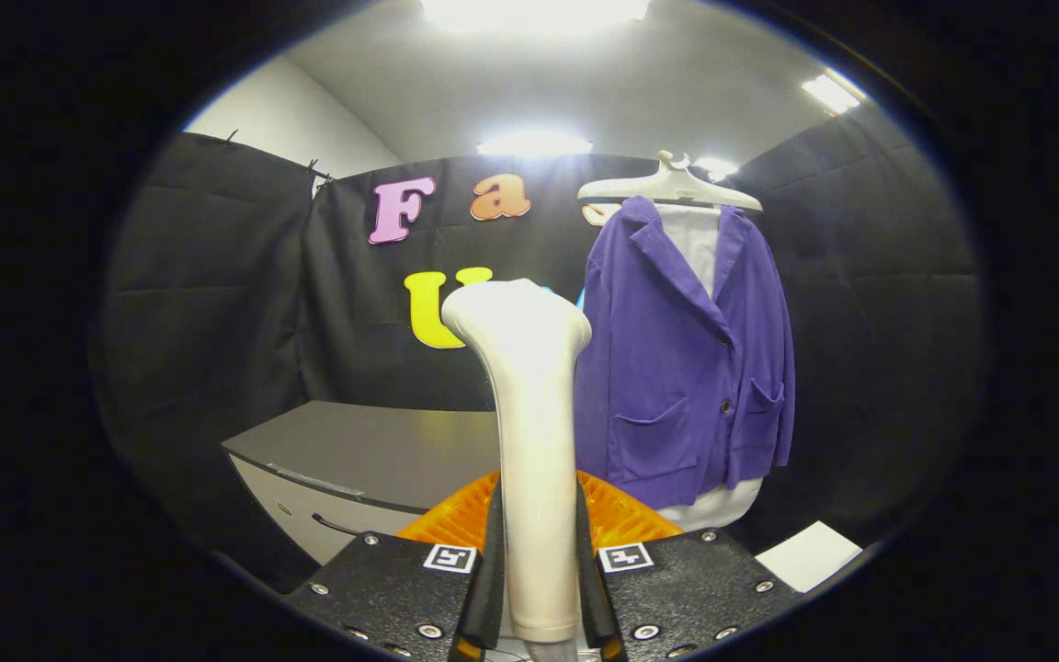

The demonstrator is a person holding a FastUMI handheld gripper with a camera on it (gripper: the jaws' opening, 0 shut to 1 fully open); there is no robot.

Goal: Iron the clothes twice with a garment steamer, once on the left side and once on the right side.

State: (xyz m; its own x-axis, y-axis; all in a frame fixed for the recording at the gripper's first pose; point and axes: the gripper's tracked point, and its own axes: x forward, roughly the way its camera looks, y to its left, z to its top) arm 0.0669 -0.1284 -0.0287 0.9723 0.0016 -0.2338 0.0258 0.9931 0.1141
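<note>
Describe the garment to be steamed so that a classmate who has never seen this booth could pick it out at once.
Look to the booth's black cloth wall, beyond the steamer that the gripper is shut on. A white hanger hangs there, beside the grey cabinet. On it hangs the purple jacket, over a white garment; its colour, lapels and two front pockets set it apart.
</note>
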